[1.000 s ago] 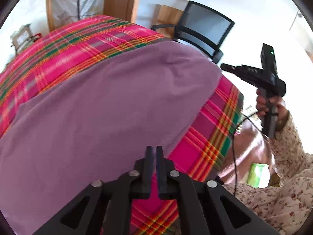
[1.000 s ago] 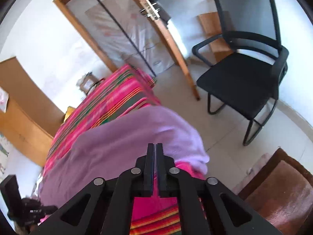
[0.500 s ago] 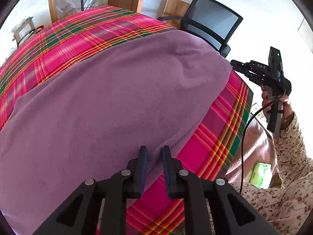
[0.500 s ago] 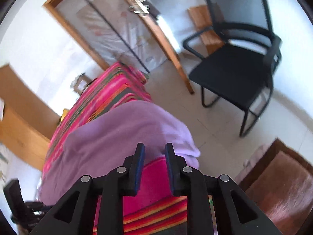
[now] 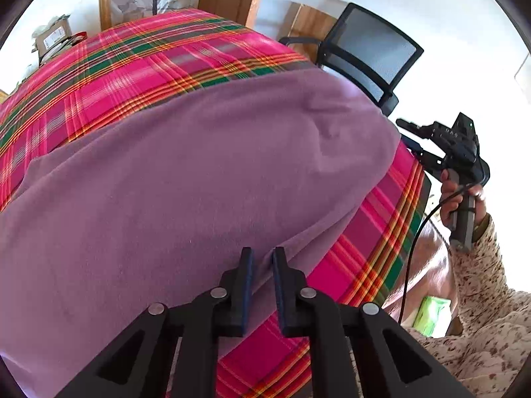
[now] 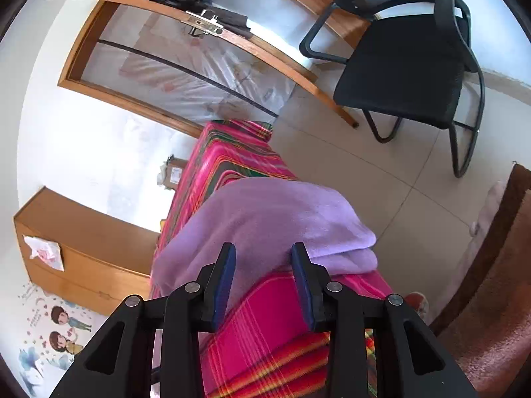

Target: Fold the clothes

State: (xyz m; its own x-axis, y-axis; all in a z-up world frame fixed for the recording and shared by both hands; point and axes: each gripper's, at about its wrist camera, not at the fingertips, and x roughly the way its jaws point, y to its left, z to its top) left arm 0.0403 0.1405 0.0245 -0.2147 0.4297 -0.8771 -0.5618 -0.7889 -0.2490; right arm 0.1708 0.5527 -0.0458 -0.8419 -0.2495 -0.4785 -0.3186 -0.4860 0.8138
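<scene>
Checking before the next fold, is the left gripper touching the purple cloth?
Cannot tell. In the left wrist view the left gripper is open over the purple cloth edge, which hides any gap.

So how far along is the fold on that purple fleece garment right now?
Done: the purple fleece garment lies doubled on the pink plaid tablecloth, two stacked layers showing at its right edge in the right wrist view. In hand: nothing; the left gripper and right gripper are both open at its near edge, gripping no cloth. Left: probably another fold, since it covers much of the table.
</scene>
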